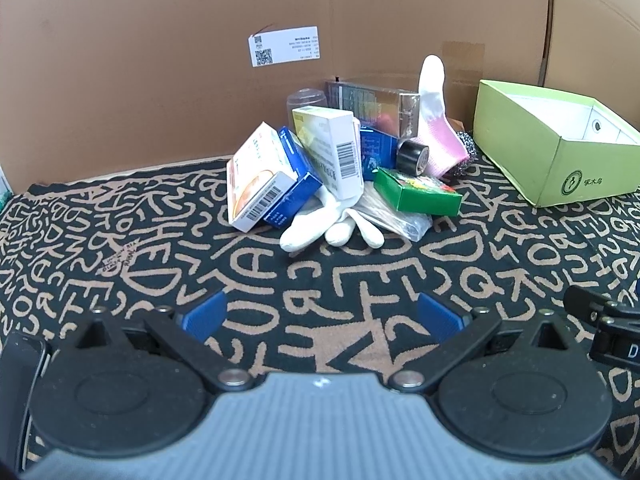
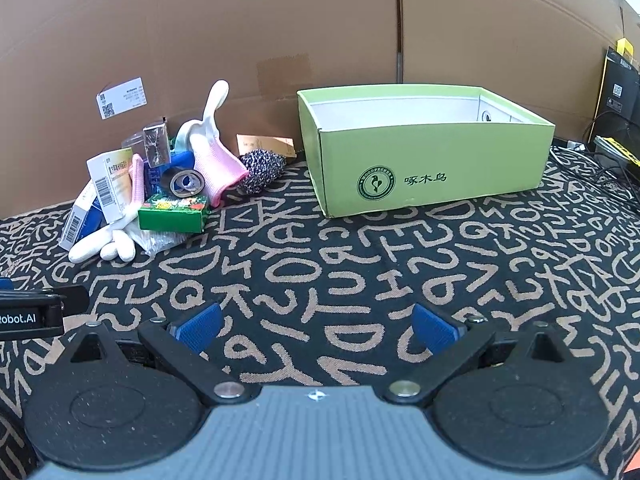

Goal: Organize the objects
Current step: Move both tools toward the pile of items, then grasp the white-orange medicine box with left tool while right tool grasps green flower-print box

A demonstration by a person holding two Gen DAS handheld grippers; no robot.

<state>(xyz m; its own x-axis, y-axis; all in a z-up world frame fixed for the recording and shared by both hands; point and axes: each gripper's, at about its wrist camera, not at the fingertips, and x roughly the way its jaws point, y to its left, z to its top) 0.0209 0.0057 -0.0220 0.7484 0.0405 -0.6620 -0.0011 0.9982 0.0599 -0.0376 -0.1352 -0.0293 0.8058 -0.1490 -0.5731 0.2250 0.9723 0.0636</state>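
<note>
Both our grippers, left gripper and right gripper, spread, empty. Green carton ahead: light, stiff; we'd pinch its long sides.

Makeshift test bench: cardboard backdrop, lettered mat.

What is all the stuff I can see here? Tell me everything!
Green cardboard shoebox: one, light green, open, right of the pile.
Small green carton: one, dark green, front of pile.
Black tape roll: one, atop the green carton.
White fabric glove: one, front of pile.
Pink and white glove: one, upright at back.
Metal scouring ball: one, silver, between pile and shoebox.
Patterned cloth: one, black and tan, underneath.
Left gripper: open.
Right gripper: open.
</note>
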